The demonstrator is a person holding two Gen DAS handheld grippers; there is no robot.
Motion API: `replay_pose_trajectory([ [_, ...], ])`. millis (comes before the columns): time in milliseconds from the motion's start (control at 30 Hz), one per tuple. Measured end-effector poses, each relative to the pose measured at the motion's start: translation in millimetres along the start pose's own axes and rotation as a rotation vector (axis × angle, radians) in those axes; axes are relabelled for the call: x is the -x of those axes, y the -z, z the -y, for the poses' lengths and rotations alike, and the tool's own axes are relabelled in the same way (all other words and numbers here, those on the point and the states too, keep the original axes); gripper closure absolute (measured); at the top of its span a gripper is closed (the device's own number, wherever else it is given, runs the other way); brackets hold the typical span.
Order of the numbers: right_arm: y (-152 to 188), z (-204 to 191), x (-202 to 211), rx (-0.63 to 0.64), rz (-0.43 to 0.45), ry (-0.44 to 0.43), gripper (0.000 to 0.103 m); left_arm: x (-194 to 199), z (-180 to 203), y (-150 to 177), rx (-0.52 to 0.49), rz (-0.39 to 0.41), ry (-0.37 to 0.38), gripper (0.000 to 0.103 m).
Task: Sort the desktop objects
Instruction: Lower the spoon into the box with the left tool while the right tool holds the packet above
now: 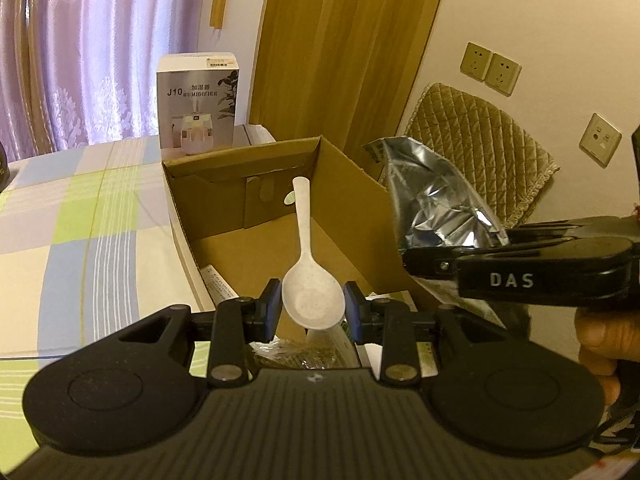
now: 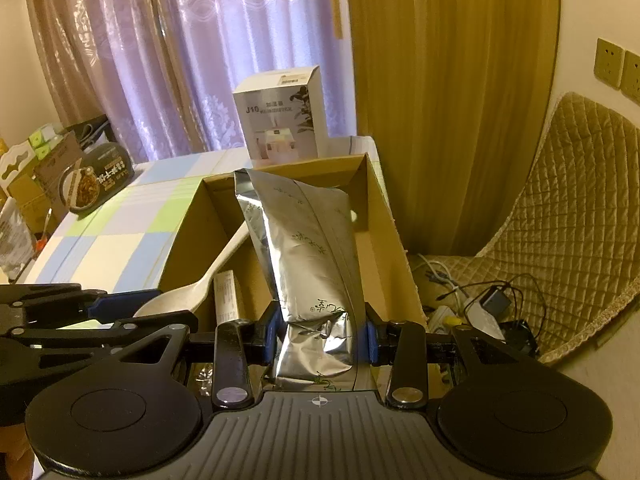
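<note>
My left gripper (image 1: pixel 313 307) is shut on the bowl of a white speckled spoon (image 1: pixel 310 280), whose handle points up and away over the open cardboard box (image 1: pixel 348 184). My right gripper (image 2: pixel 320 334) is shut on the lower end of a silver foil pouch (image 2: pixel 308 248), which stands over the same box (image 2: pixel 376 208). In the left wrist view the right gripper (image 1: pixel 424 268) and its pouch (image 1: pixel 432 196) hang at the box's right wall. In the right wrist view the spoon (image 2: pixel 200 284) and the left gripper (image 2: pixel 116 312) are at the lower left.
A humidifier carton (image 1: pixel 198 104) stands behind the box on the checked tablecloth (image 1: pixel 80 216). A noodle bowl (image 2: pixel 96 180) and boxes sit at the table's far left. A quilted chair (image 2: pixel 568 216), cables with a power strip (image 2: pixel 476 304) and wall sockets (image 1: pixel 492 68) lie to the right.
</note>
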State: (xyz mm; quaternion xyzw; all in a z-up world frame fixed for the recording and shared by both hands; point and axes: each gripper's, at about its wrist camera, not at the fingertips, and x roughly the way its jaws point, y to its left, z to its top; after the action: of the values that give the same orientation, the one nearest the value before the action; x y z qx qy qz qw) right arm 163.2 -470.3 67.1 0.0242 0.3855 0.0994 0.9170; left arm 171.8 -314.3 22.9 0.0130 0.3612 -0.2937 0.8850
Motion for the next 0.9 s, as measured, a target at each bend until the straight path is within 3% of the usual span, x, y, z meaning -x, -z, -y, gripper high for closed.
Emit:
replay_pose_trajectory([
  [900,-2.7,-4.1,-9.7,0.007,-0.010,0.005,0.066,-16.6,-6.0,-2.6,-0.032,0.005,-0.064,0.075],
])
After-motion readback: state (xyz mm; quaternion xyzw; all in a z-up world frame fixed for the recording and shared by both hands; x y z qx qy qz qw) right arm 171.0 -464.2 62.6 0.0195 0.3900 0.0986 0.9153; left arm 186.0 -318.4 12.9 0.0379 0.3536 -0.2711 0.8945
